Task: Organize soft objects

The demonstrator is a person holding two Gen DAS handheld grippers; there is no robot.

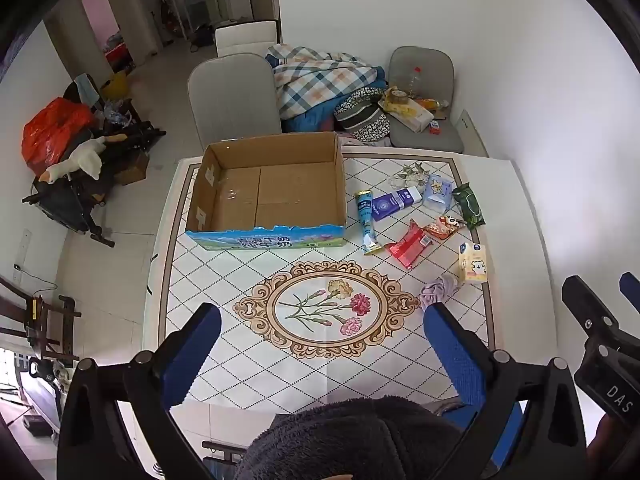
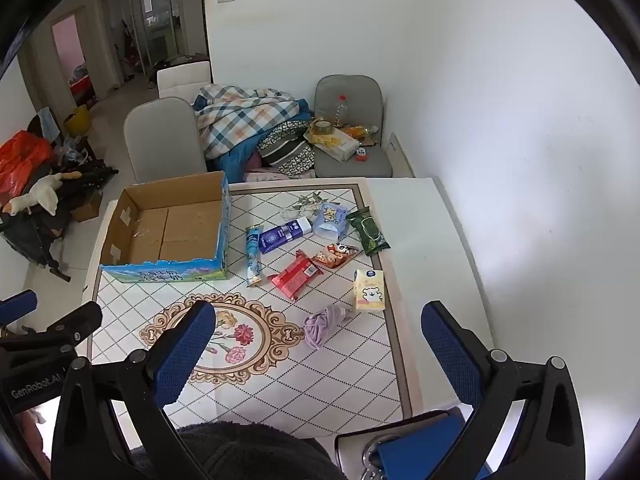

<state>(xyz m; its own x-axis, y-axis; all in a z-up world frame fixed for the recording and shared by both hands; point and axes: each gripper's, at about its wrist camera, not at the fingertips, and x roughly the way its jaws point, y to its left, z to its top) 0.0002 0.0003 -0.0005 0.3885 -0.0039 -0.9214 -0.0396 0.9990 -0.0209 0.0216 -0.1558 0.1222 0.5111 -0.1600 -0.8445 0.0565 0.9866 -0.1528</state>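
We start with the purple cloth, a small bunched rag that lies on the desk well to the right of the cardboard box, which serves as our landmark. We judge it light, limp and easy to crush, so a pinch across its thick bunched middle should lift it whole, while a grip on a loose end would let it dangle.

Just behind the cloth, farther from the box's front corner, stands a small yellow tissue pack; we judge it soft but boxy, best taken across its narrow sides. Nearer the box lie a red packet, an orange snack bag, a blue tube almost touching the box's right wall, a dark blue pack, a pale blue pack and a green wipes pack. The slick wrappers may slip under the pads. The box itself is empty and open on top.

Our right claw hangs spread wide and empty, tilted down, with the cloth lying just ahead between its fingers' lines. Our left claw is likewise spread and holds nothing, poised over the flower medallion in front of the box, with the cloth just beyond its right finger.
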